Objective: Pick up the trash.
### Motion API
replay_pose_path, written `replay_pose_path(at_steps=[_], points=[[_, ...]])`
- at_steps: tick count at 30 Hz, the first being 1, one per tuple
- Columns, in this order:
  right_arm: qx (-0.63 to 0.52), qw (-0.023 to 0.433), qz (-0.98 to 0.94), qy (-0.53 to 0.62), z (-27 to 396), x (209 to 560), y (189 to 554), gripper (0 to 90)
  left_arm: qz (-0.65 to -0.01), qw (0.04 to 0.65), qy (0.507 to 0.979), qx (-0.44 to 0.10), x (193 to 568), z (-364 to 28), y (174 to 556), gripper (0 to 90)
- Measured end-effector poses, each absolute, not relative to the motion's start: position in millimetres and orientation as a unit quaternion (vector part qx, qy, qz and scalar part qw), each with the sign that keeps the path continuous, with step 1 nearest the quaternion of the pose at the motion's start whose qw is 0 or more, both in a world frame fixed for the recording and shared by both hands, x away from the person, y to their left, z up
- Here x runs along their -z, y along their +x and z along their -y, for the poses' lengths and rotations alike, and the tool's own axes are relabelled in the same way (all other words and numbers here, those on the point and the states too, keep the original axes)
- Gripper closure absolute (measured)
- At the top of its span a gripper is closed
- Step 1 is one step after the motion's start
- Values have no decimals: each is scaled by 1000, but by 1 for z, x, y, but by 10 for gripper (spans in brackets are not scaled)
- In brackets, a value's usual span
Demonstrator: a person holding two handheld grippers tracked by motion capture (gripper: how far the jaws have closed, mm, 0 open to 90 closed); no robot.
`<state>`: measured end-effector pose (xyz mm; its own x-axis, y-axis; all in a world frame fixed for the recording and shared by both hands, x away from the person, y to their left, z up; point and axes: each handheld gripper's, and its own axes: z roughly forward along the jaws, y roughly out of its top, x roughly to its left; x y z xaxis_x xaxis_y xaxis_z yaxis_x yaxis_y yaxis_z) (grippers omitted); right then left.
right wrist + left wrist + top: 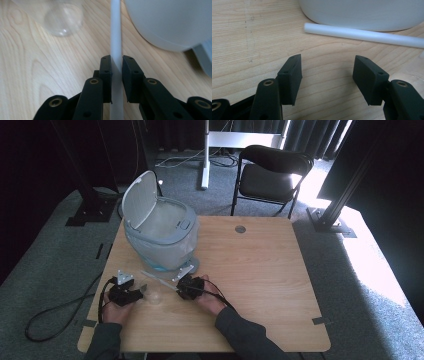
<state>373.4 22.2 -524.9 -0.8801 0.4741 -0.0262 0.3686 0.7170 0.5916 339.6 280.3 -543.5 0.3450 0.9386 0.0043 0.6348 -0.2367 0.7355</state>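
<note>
A thin white tube (156, 280) lies on the wooden table (265, 270) in front of a grey bin (160, 232) whose lid stands up. In the right gripper view the tube (115, 30) runs straight away from me, and my right gripper (116, 75) is shut on it, with a pad on each side. My right gripper (186, 287) sits at the tube's right end in the high view. My left gripper (327, 75) is open over bare wood, and the tube (362, 35) lies across just beyond its jaws. In the high view my left gripper (137, 295) rests near the table's left front.
A small clear plastic piece (156, 297) lies between the two grippers, and it is left of the tube in the right gripper view (63, 20). The bin's rounded base (170, 22) is close on the tube's right. A black chair (272, 172) stands beyond the table.
</note>
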Motion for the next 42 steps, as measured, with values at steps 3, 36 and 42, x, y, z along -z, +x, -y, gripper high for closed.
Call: replay_pose_path(at_steps=[3, 36, 42], points=[[-292, 89, -925, 225, -15, 524, 375, 781, -524, 328, 751, -232, 544, -280, 340, 407], [-247, 61, -948, 191, 18, 510, 380, 790, -524, 328, 751, -233, 544, -280, 340, 407], [-250, 63, -948, 189, 31, 507, 380, 788, -524, 328, 751, -232, 544, -280, 340, 407]])
